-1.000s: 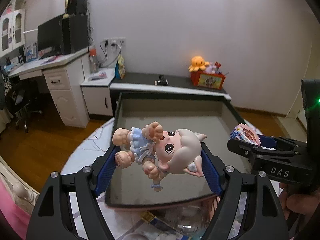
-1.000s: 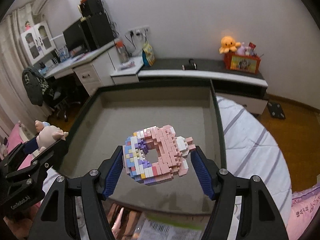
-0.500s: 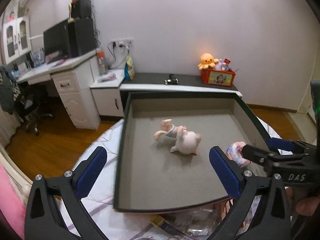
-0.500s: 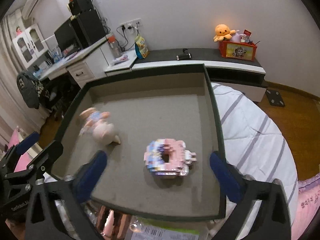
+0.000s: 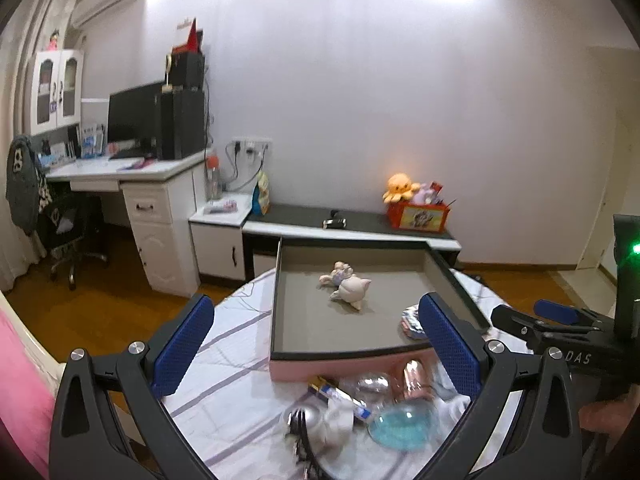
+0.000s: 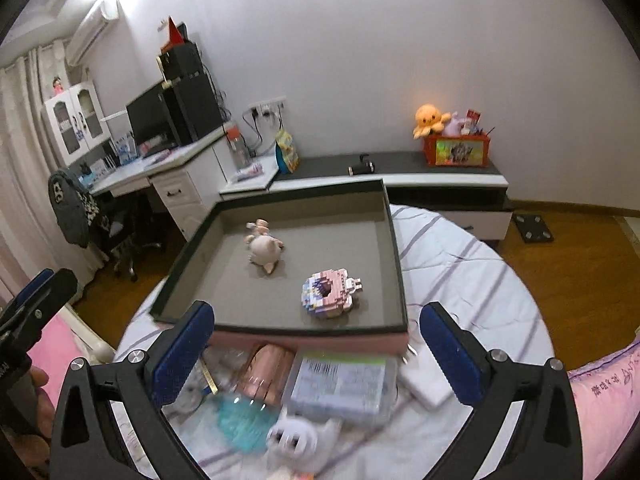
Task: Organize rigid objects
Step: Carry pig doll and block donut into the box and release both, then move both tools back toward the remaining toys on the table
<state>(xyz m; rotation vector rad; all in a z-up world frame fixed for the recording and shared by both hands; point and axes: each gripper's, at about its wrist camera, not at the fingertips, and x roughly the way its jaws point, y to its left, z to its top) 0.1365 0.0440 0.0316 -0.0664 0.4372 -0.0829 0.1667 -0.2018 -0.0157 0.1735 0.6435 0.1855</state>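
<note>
Now, doll in tray, beyond left claw

Indoor ceiling light, bright glare on upper wall in both views; room below dimmer, warm. Strong fisheye bend + black vignette at corners. Clutter nr bottom motion-blurred; soft shadows under toys in tray.

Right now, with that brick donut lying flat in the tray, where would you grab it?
Come from above, jaws across the brick donut's outer rim. It lies flat on the tray floor, clear of the doll, with flat blocky sides to pinch.
</note>
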